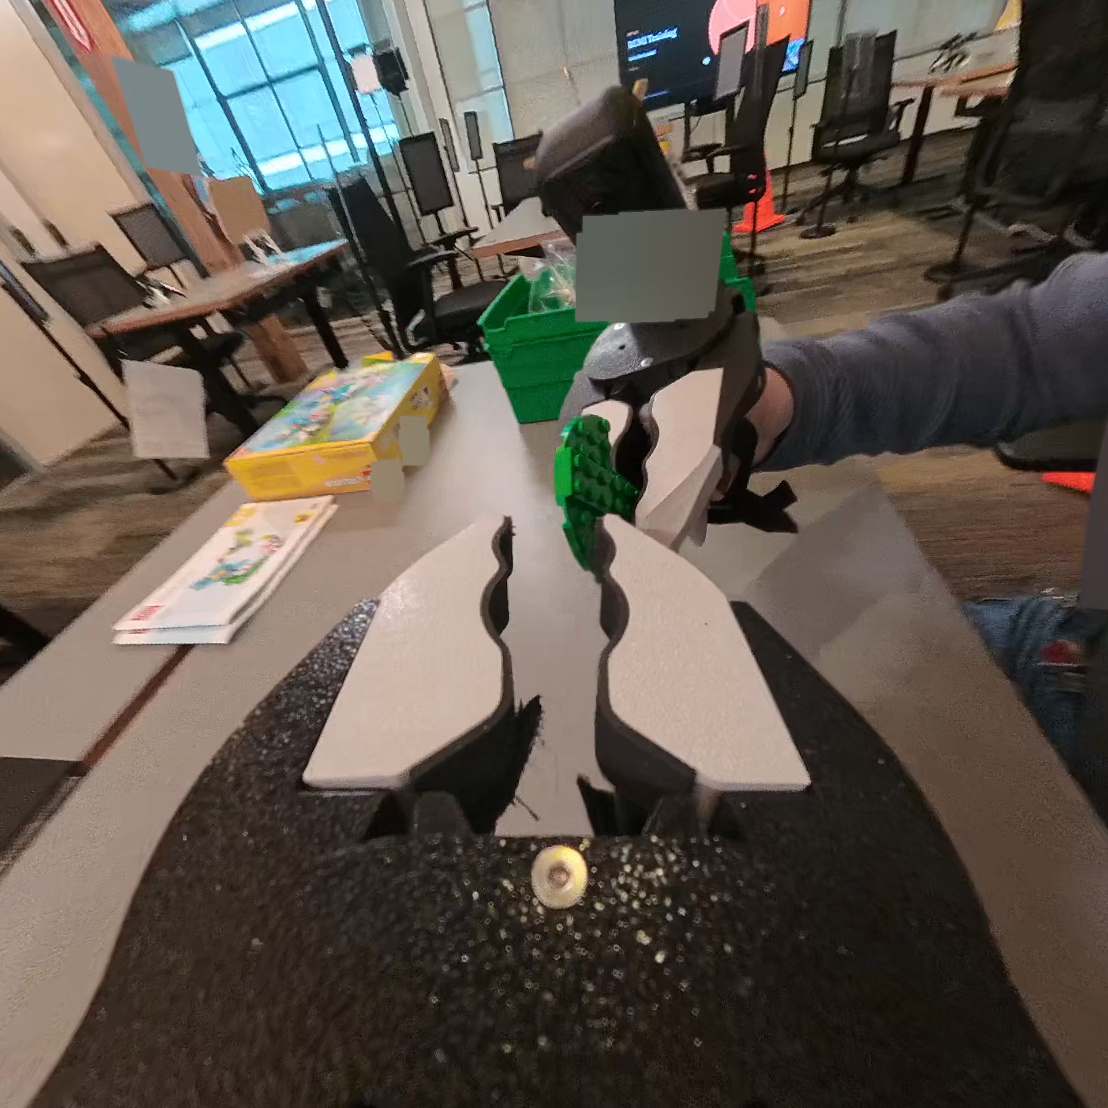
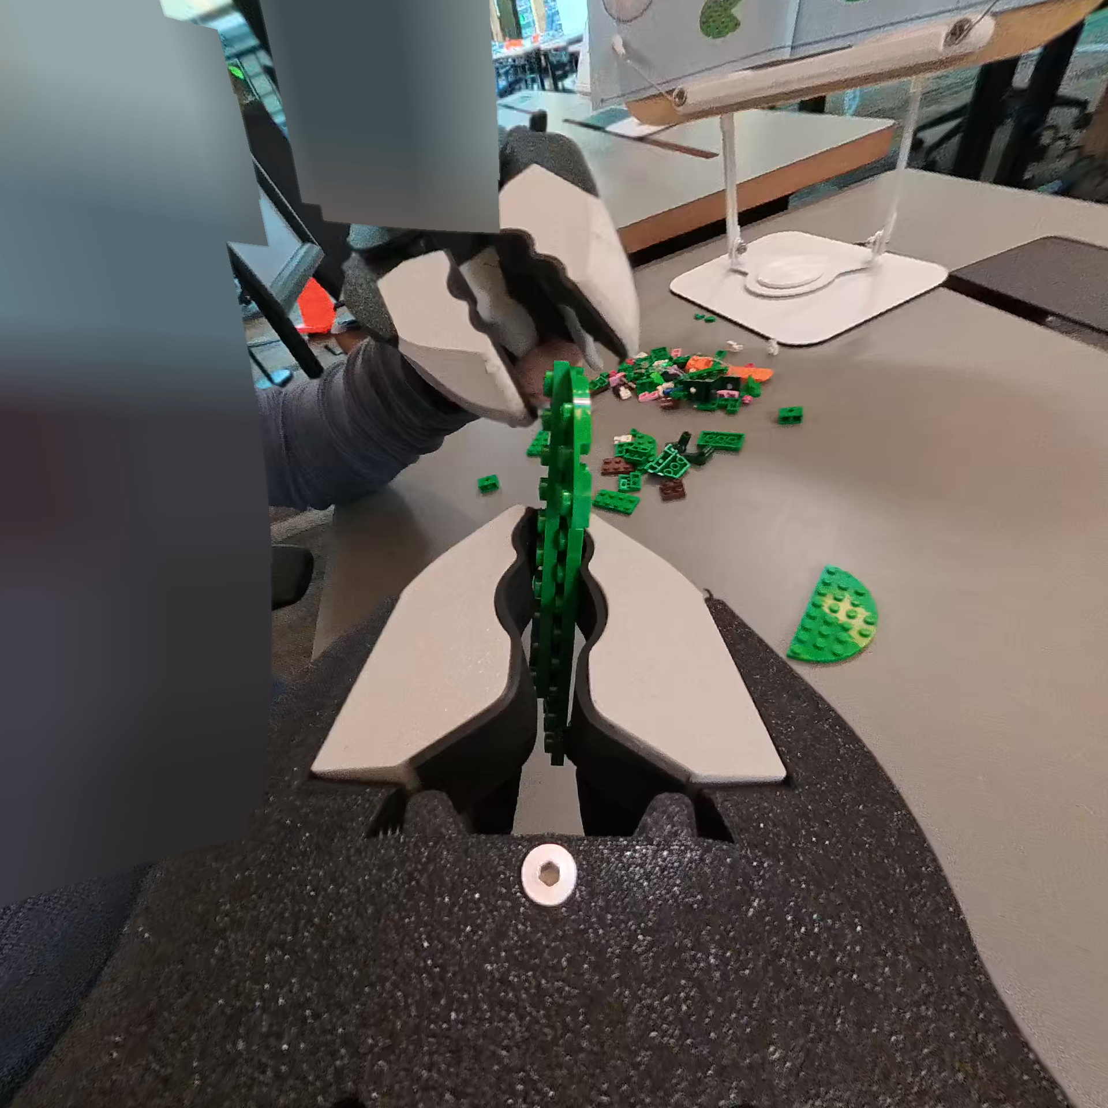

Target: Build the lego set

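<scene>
My right gripper (image 2: 554,515) is shut on a green studded plate assembly (image 2: 563,479), which it holds on edge above the grey table (image 2: 899,479). My left gripper (image 1: 557,527) is open, with its fingertips at the plate's (image 1: 590,479) free edge. In the right wrist view the left gripper (image 2: 575,384) reaches in from the upper left, its jaws apart around the plate's top edge. In the left wrist view the right gripper (image 1: 635,509) comes in from the right, held by a hand in a blue-grey sleeve.
Loose small bricks (image 2: 677,384) lie in two clusters on the table, with a half-round green plate (image 2: 836,617) to the right. A white stand (image 2: 809,282) is behind them. A yellow set box (image 1: 342,431), instruction booklets (image 1: 234,569) and a green bin (image 1: 539,354) are farther left.
</scene>
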A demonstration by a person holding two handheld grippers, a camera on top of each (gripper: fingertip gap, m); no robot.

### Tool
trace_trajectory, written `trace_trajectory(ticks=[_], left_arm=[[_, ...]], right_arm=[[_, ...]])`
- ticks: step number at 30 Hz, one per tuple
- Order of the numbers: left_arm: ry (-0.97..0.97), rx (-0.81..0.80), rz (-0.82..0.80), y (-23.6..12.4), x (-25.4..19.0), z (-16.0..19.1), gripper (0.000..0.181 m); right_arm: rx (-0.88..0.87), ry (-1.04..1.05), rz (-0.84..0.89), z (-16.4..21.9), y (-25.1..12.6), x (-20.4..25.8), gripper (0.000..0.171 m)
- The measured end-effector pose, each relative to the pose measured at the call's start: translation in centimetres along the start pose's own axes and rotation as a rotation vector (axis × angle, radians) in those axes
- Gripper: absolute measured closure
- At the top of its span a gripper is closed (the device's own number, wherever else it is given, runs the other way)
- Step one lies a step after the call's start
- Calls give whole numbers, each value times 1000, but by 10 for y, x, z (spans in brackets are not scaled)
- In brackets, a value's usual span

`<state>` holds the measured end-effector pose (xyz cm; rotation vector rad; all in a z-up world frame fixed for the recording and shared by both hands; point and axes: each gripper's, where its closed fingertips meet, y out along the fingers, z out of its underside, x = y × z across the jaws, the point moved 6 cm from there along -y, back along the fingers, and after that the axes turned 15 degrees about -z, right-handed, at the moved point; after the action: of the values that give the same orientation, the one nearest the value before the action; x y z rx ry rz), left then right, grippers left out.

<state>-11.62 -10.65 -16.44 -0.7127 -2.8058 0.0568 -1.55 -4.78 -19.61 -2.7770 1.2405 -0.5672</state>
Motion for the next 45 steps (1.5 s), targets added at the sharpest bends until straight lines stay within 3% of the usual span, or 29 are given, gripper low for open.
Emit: trace_trajectory(ticks=[2,8,16,24,45], left_arm=[[-53,33,52,4,-2,5,152],[-69,75,144,7,-8,12,169],[-167,188,214,9,-7,21,173],[-246,203,269,9,-7,23,176],[-191,317,354,5,-14,31,177]], right_arm=[[-1,11,-22,6,4,-1,162],[28,8,-26,13,10,-3,162],[139,14,19,19,12,-5,162],[111,-27,5,19,6,-3,162],[257,-24,-23,31,15,-1,161]])
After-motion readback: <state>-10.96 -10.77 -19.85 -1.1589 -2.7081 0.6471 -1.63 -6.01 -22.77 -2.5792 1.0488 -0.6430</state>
